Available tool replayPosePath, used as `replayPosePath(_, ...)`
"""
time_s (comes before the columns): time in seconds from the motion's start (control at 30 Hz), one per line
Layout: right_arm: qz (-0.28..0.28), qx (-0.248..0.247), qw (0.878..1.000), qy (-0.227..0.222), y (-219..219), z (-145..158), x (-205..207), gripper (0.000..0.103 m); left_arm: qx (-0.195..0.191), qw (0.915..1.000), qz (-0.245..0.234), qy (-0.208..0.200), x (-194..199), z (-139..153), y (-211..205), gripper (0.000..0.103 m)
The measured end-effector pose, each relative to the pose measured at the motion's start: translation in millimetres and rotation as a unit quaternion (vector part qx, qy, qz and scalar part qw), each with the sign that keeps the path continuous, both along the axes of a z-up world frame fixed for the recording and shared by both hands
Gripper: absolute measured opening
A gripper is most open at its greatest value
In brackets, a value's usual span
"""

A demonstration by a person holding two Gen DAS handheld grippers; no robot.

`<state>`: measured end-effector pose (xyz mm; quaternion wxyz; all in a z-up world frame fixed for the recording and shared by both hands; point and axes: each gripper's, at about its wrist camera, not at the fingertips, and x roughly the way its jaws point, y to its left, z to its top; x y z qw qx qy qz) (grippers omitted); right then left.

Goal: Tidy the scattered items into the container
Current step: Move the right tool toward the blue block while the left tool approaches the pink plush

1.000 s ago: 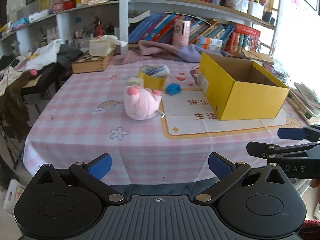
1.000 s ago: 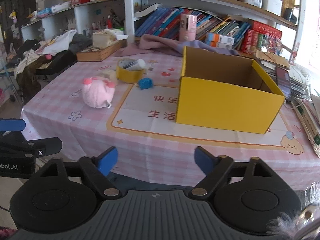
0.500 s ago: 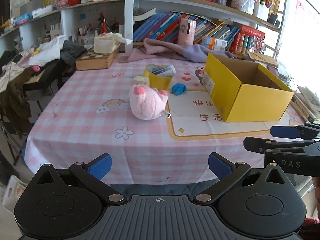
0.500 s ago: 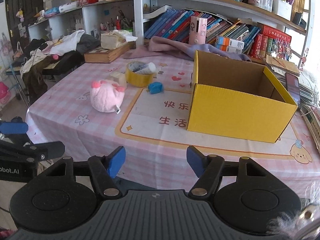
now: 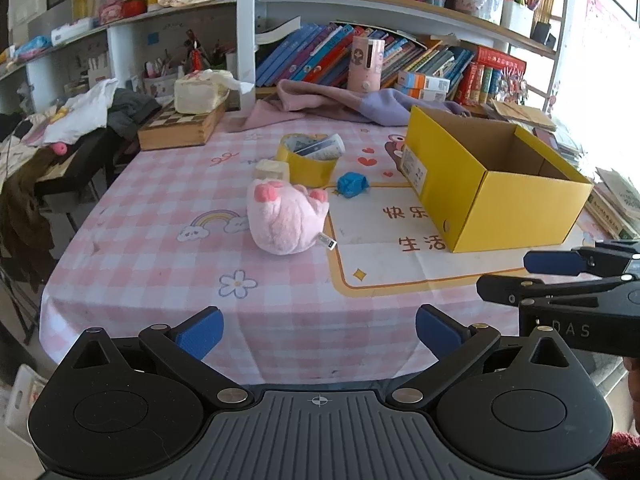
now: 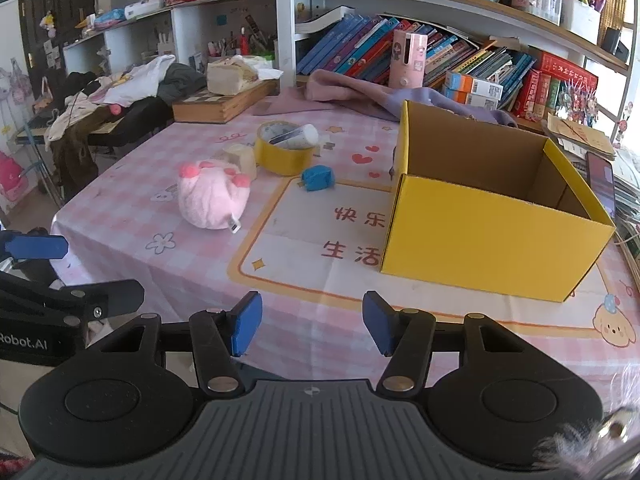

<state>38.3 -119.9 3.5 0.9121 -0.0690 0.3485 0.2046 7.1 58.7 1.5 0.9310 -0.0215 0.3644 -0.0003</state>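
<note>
Both grippers hovered off the near edge of the tabletop [image 5: 132,236], short of everything, nothing picked up yet. The left gripper [image 5: 318,334] stood wide with nothing between its pads, likely readied for the bulky item nearest its side. The right gripper [image 6: 312,330] was narrower and closing, also with nothing between the pads; its purpose could not be told from this. The yellow box [image 6: 472,236], open-topped and apparently empty as far as its interior showed, sat on the right of the printed mat, well placed as the container since its mouth faced up and nothing blocked the near wall. The scattered items lay in a loose cluster to its left: a pink plush toy [image 5: 286,218] closest to the grippers, a small cream block [image 5: 273,169] just behind it, a yellow tape roll [image 5: 310,162] with a white tube [image 5: 326,147] lying across its hole, and a blue crumpled piece [image 5: 352,184] between the roll and the box. Judged from the layout, the plush was the natural first pick, being nearest and unobstructed; the tube resting in the roll might slide out if the roll were lifted tilted. Books, cloth and a wooden case further back looked like room clutter, not task items.
</note>
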Motion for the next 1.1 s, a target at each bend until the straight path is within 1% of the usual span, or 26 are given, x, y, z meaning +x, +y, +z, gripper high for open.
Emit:
replayPosePath(0.13, 0.007, 0.0, 1.0, 0.001, 7, -4, 17, 0.053, 0.001, 0.9999, 0.009, -0.005, 12, -3, 7, 0.102)
replayPosePath(0.3, 0.022, -0.007, 1.0, 0.002, 21, -6, 44, 0.053, 0.001, 0.9999, 0.012, 0.002, 39, -7, 14, 0.102)
replayPosePath(0.53, 0.036, -0.007, 0.999, -0.006, 42, -1, 86, 0.053, 0.023, 0.9997, -0.006, -0.003, 73, -5, 16, 0.102)
replayPosePath(0.73, 0.048, -0.022, 0.999, -0.008, 63, -2, 116, 0.053, 0.045, 0.9988, -0.016, -0.004, 99, -7, 16, 0.103)
replayPosePath(0.9, 0.039, -0.03, 0.999, 0.014, 79, -9, 151, 0.053, 0.051, 0.9984, -0.02, 0.008, 123, -16, 19, 0.103)
replayPosePath(1.1, 0.028, -0.052, 0.997, 0.039, 100, -25, 192, 0.053, 0.034, 0.9987, -0.022, 0.03, 150, -28, 27, 0.103)
